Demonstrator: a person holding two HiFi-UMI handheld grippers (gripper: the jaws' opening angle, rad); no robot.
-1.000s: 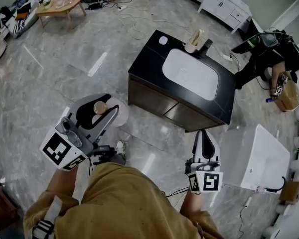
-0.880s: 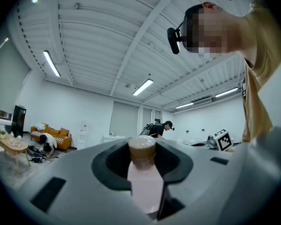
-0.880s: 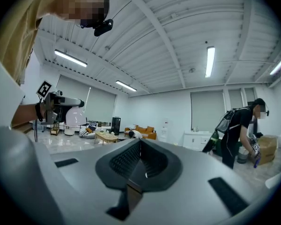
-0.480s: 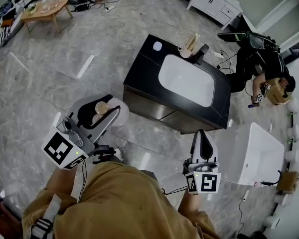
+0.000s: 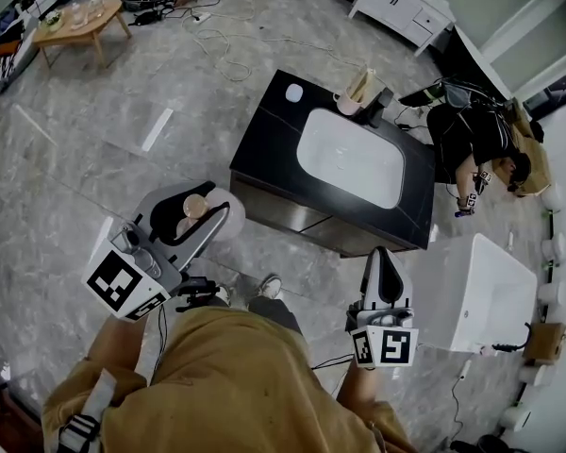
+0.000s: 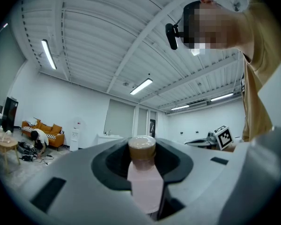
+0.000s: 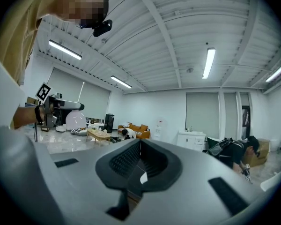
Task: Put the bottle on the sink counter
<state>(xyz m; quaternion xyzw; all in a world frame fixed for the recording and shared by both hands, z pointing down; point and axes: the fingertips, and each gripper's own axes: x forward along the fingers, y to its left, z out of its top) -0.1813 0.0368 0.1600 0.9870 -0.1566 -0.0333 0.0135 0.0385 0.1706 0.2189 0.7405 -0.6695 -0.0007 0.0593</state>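
Grey marble floor (image 5: 85, 168) fills the room, and the black sink worktop (image 5: 264, 130) with its white basin (image 5: 351, 157) stands in the middle of it, well apart from the person carrying the load. Over the past second the cabinet drifts slightly in the head view and a shoe (image 5: 267, 287) swings forward beneath the body, so the carrier appears to be on the move rather than standing.

The grip itself does not change. The left gripper (image 5: 191, 215) points upward with its fingers clamped on the pink bottle (image 6: 144, 182), whose brown cap shows from above (image 5: 193, 205). The bottle rides upright between the fingers, on the near left side of the scene. The right gripper (image 5: 385, 267) hangs at the near right, its fingers closed together with nothing between them (image 7: 139, 168).

On the far edge of the worktop sit a cup of toiletries (image 5: 352, 95) and a dark tap (image 5: 385, 95), with bare black surface on the near left corner. Judged from this, the job is at its carrying stage, and the bottle is not yet over the worktop.
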